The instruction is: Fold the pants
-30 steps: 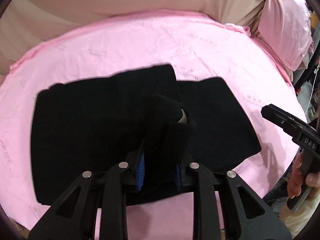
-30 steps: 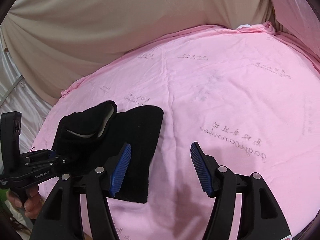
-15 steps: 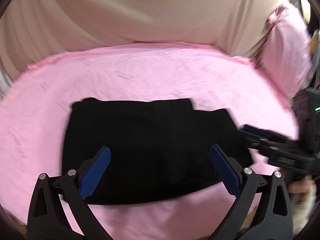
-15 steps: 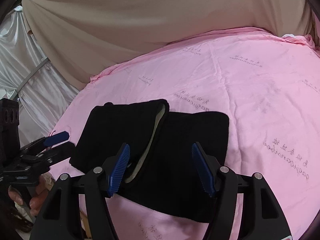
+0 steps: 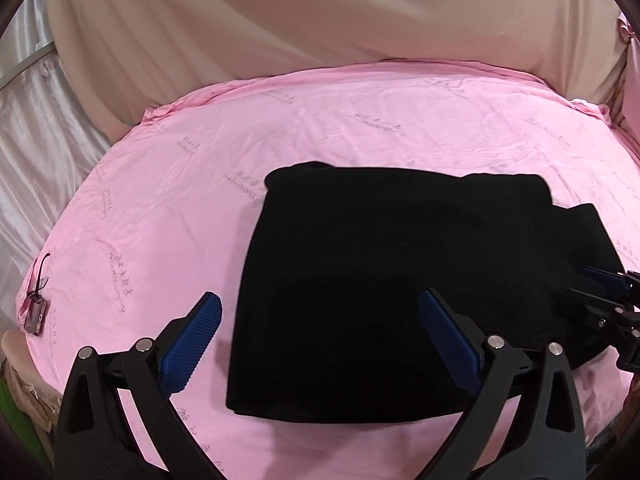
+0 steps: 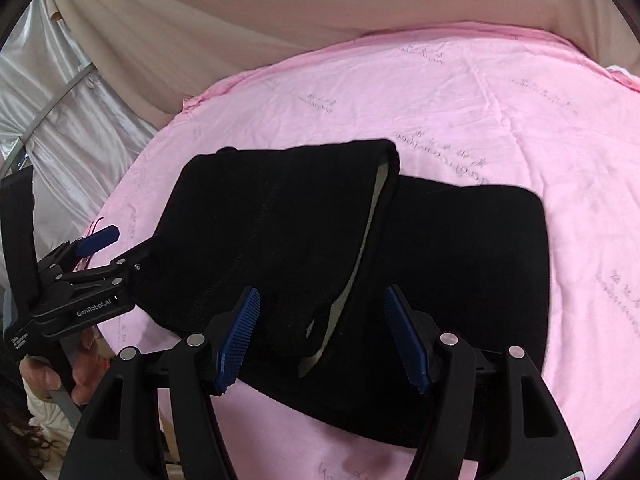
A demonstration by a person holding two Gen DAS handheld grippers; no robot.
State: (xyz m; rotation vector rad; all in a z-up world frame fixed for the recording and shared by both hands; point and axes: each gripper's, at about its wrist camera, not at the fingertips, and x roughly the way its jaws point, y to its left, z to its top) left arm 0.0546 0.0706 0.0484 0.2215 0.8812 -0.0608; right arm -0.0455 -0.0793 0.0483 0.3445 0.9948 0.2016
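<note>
Nearest the pants (image 5: 400, 292), the left gripper (image 5: 320, 340) hung over their near left corner, its jaws having just sprung wide apart with nothing between them. The right gripper (image 6: 322, 336) hovered over their near edge, jaws apart and empty. The pants lay folded on the pink sheet (image 5: 168, 208), a pale lining (image 6: 360, 256) showing along the top flap. They looked soft, thick and limp; a pinch through all layers at a corner seemed best. Beyond the pants hung a beige curtain (image 5: 280, 20)
</note>
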